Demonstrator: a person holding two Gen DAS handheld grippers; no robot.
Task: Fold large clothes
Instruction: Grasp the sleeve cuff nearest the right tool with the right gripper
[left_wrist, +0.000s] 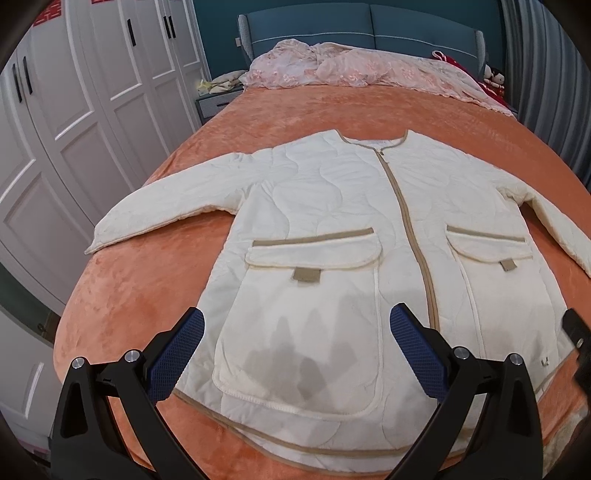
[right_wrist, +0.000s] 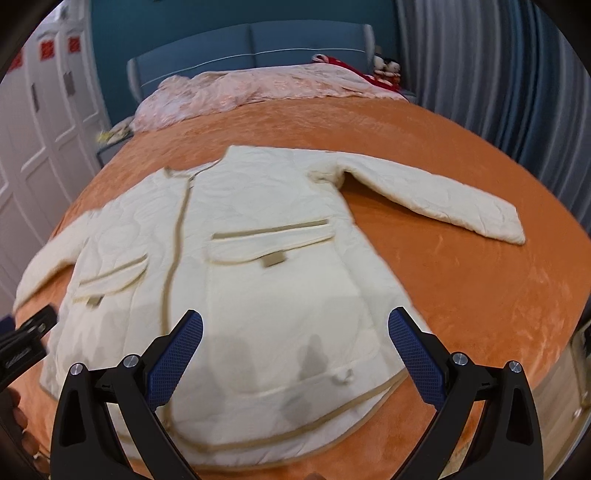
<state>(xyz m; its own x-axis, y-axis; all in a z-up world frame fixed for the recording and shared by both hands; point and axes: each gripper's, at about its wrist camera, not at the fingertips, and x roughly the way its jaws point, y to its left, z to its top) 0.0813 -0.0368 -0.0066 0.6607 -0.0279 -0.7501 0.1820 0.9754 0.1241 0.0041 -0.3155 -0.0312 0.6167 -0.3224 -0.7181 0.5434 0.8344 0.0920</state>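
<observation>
While the cream quilted jacket lies flat, zipped, sleeves spread on the orange bedspread, left gripper and right gripper hover over its hem, jaws spread, holding nothing

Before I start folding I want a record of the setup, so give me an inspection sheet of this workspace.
Surface: bed covered with an orange blanket, smooth under the work area.
Job's things: cream quilted jacket lying flat, front up, zipped, both sleeves spread out; darker patches near the hem.
Clutter: crumpled pink bedding and red items by the headboard, apart from the jacket.
Grippers: left gripper and right gripper both open, above the jacket's hem, holding nothing.
Cables: nothing seen.
Surroundings: white wardrobe on the left, blue headboard, curtain on the right, nightstand beside the bed.
</observation>
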